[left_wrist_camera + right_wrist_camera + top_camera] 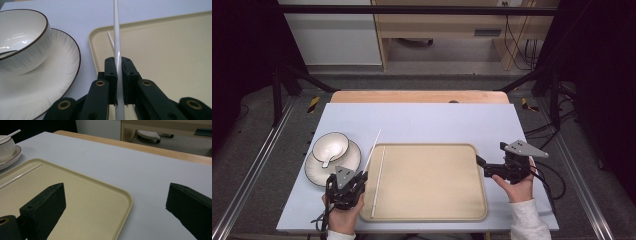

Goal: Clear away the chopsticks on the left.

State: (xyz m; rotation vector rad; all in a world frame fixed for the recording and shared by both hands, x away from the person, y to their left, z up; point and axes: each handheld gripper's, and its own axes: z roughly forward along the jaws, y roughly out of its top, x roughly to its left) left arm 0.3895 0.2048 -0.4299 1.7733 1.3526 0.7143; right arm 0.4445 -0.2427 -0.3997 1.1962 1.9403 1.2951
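My left gripper (pixel 362 176) is shut on a thin white chopstick (pixel 373 150) that points away from me over the tray's left edge. In the left gripper view the jaws (pixel 119 62) pinch the chopstick (pixel 116 37) near its lower part. A second white chopstick (pixel 378 182) lies flat inside the beige tray (pixel 432 180), along its left side. My right gripper (pixel 490 153) stands open at the tray's right edge, with nothing between its jaws (pixel 116 192).
A white bowl (pixel 330 146) with a dark rim sits on a white plate (pixel 319 172) left of the tray, close to my left gripper. The pale blue table top (pixel 422 122) stretches behind the tray to a wooden strip (pixel 419 96).
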